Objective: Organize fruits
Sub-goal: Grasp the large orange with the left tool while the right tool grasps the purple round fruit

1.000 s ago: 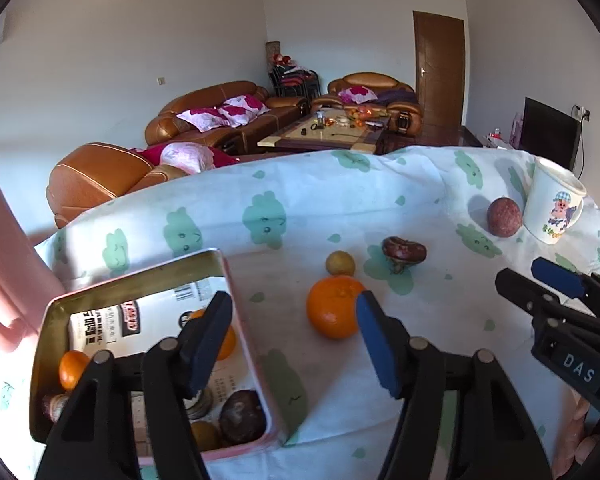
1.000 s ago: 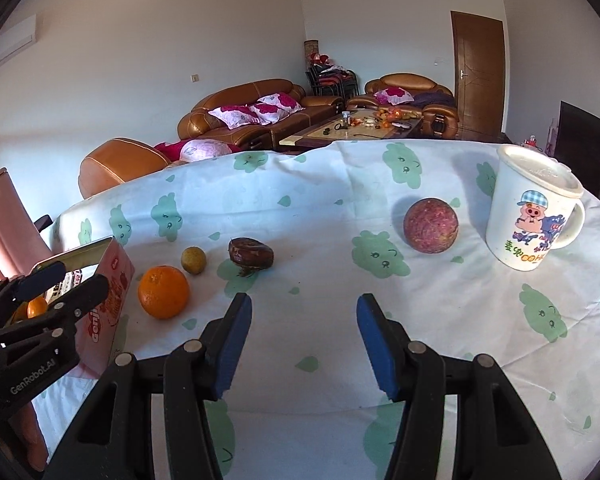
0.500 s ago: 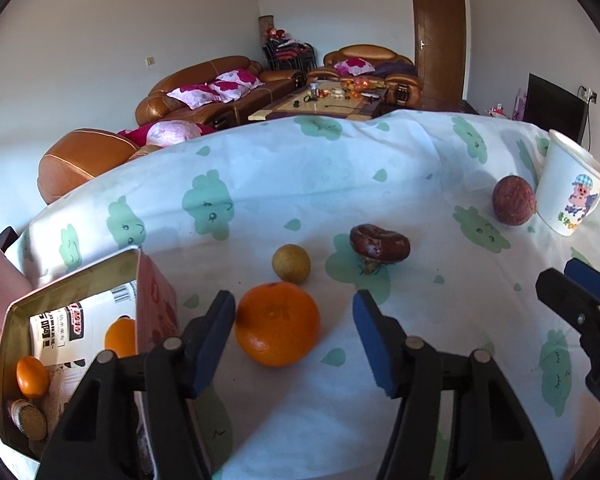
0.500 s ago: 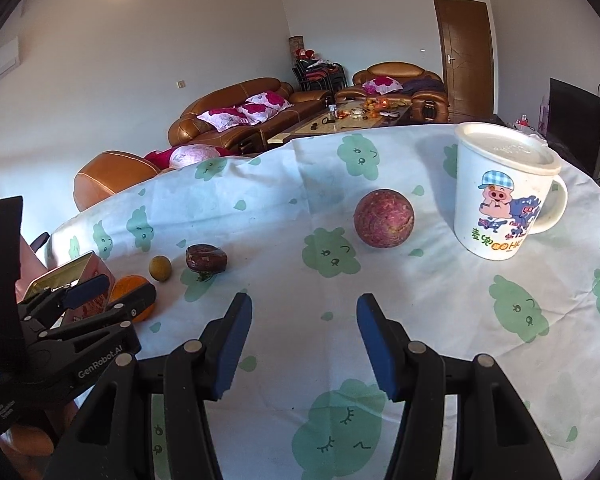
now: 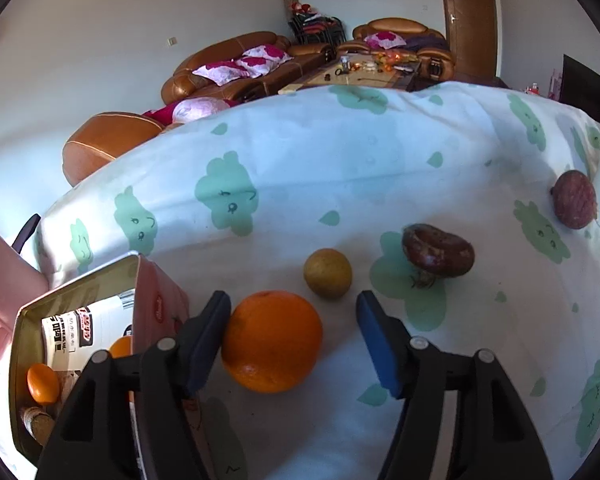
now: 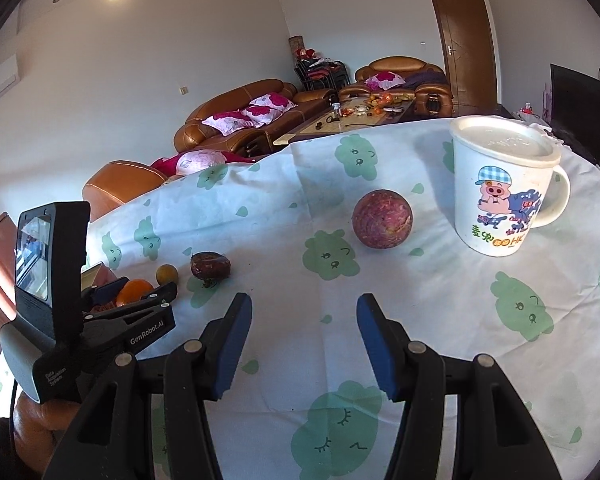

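A large orange lies on the tablecloth between the fingers of my open left gripper, close against the left finger. A small yellow-green fruit, a shrivelled dark fruit and a round purple fruit lie beyond it. A pink tin box at the left holds small oranges and other fruit. My right gripper is open and empty above the cloth, with the purple fruit ahead of it. The left gripper shows at the left of the right wrist view.
A lidded white mug with a pig cartoon stands right of the purple fruit. The table's far edge drops off toward sofas and a coffee table. A pink chair stands at the left.
My left gripper has moved forward and right from over the tin until the orange sits between its fingers. My right gripper has swung right toward the purple fruit and mug.
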